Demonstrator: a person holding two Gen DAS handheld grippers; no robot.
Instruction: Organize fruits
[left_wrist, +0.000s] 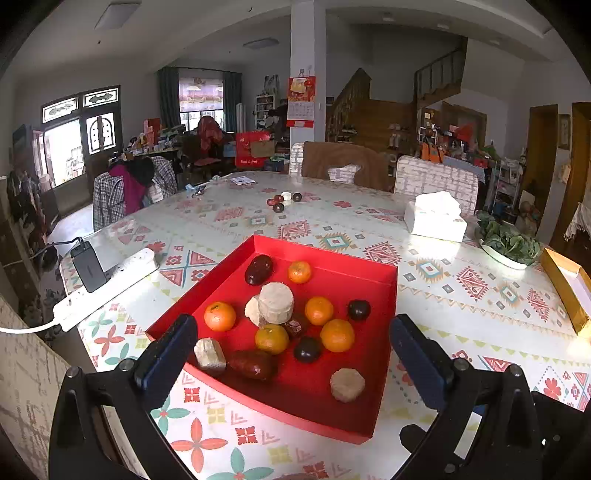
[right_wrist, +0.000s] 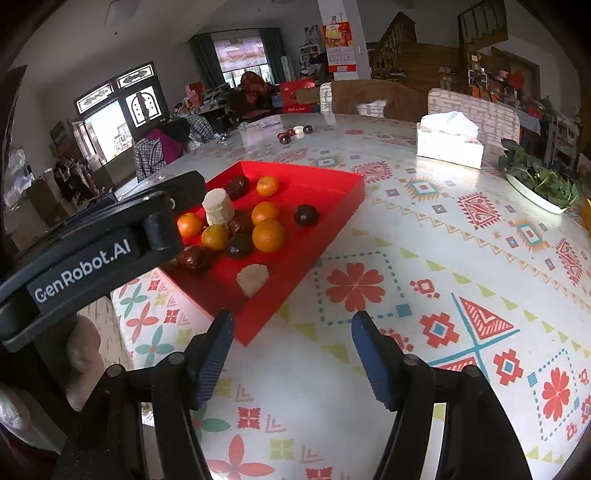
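Note:
A red tray (left_wrist: 384, 306) stands on the patterned table and also shows in the right wrist view (right_wrist: 332, 206). It holds several oranges (left_wrist: 337, 335), dark plums (left_wrist: 307, 348), dark red dates (left_wrist: 258, 269) and pale round cakes (left_wrist: 276, 302). My left gripper (left_wrist: 291, 354) is open and empty, hovering above the tray's near side. My right gripper (right_wrist: 291, 354) is open and empty over bare tablecloth, right of the tray. The left gripper's body (right_wrist: 92, 254) shows at the left of the right wrist view.
A few dark fruits and a small white piece (left_wrist: 282, 201) lie far across the table. A tissue box (left_wrist: 436, 218), a plate of greens (left_wrist: 511, 245) and a yellow box (left_wrist: 569, 291) stand at the right. A power strip with a charger (left_wrist: 99, 284) lies left. Chairs line the far edge.

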